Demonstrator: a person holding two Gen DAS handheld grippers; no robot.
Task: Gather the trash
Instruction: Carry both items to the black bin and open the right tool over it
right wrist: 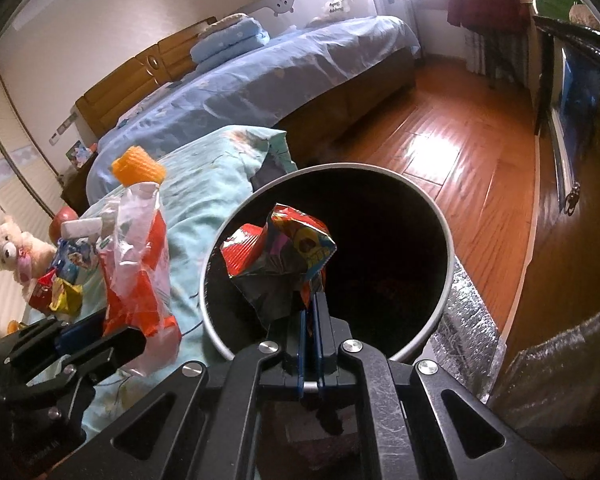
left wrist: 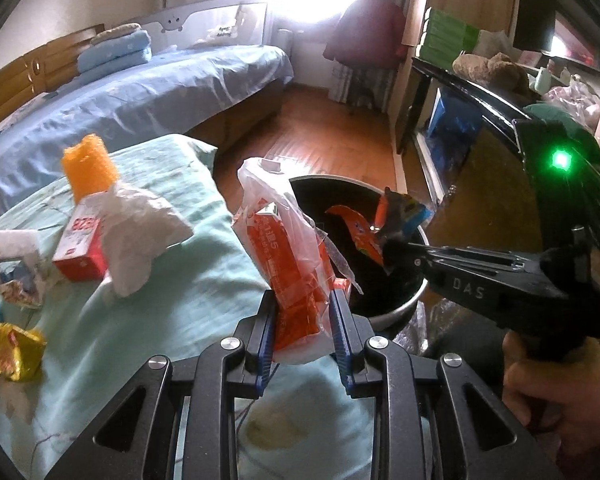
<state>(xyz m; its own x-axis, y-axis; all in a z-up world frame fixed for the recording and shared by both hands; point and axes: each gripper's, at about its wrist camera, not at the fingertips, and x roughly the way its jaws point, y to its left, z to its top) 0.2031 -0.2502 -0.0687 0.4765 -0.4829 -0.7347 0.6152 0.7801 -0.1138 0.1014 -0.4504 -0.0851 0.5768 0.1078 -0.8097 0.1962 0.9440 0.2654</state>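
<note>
At the far left of the left wrist view, loose trash lies on a surface draped in a pale green cloth (left wrist: pixel 172 280): a crumpled yellow foil wrapper (left wrist: pixel 16 354), a red and white carton (left wrist: pixel 82 246), an orange foam sleeve (left wrist: pixel 88 170) standing behind it, and a wad of white tissue (left wrist: pixel 140 236) leaning against the carton. Behind them runs a bed with a blue sheet (left wrist: pixel 140 96).

In the middle, the left tongs (left wrist: pixel 303 312) are clamped on an orange-red packet in a clear plastic bag (left wrist: pixel 288 248), held upright near the edge of the cloth and just beside the bin.

To the right, a round bin with a metal rim and dark inside (right wrist: pixel 440 216) stands on the wooden floor (right wrist: pixel 440 148), close against the cloth-covered surface. The right tongs (right wrist: pixel 312 320) are pressed together on a crumpled, brightly printed snack wrapper (right wrist: pixel 292 256), which hangs over the open mouth of the bin. In the left wrist view a hand (left wrist: pixel 556 396) grips the handle of that right tool at the lower right edge.
</note>
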